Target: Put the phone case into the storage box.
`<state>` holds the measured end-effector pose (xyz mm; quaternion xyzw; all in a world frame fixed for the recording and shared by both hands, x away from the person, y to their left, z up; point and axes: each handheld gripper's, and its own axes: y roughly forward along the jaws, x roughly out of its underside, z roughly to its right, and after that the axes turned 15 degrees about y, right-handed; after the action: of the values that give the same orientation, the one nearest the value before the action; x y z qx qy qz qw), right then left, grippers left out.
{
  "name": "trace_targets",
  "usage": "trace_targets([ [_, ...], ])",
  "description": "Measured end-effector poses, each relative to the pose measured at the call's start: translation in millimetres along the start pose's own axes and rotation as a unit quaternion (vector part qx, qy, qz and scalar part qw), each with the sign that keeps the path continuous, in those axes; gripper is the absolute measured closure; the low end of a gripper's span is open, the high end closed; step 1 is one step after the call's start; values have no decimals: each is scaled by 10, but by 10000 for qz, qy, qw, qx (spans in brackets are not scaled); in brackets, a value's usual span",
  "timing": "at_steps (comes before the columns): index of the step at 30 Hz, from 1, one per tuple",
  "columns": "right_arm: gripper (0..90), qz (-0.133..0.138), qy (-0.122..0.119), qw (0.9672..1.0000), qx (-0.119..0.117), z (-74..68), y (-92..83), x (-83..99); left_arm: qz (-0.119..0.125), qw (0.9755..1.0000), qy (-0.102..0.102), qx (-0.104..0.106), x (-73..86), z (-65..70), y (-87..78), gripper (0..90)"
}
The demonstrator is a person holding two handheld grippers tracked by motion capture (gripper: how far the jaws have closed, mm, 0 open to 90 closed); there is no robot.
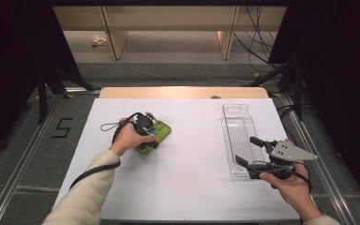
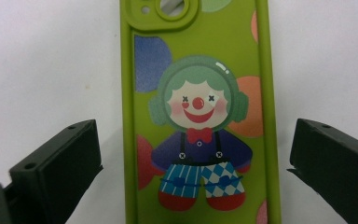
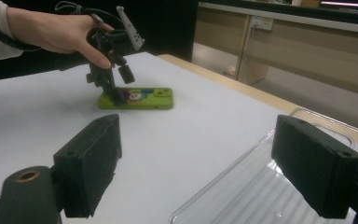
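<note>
A green phone case (image 1: 162, 129) printed with a clown lies flat on the white table, left of centre. My left gripper (image 1: 151, 136) points down over it and is open. In the left gripper view the case (image 2: 196, 60) runs up between the two black jaws, which stand wide on either side with bare table between them and its edges. The right gripper view shows the same case (image 3: 144, 99) under the left gripper (image 3: 121, 86). My right gripper (image 1: 247, 151) hovers open at the near end of a clear plastic tray (image 1: 238, 122), nothing between its jaws (image 3: 205, 163).
The white sheet (image 1: 192, 183) covers the table up to a wooden strip (image 1: 183, 92) at the far edge. Black stand legs (image 1: 42, 89) flank the table on both sides. The tray's ribbed floor (image 3: 261, 196) lies just below my right jaws.
</note>
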<state>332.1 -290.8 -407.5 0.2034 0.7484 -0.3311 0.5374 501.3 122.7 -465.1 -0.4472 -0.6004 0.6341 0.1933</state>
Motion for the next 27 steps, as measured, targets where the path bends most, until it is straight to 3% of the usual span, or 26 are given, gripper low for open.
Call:
trace_targets([
  [9,171,-6,5,10000,16,3,-3,0,-224,9996,3,159,-38,-11,36,36],
  [27,171,-20,8,10000,17,5,0,4,-411,9987,-58,289,-70,-63,102,75],
])
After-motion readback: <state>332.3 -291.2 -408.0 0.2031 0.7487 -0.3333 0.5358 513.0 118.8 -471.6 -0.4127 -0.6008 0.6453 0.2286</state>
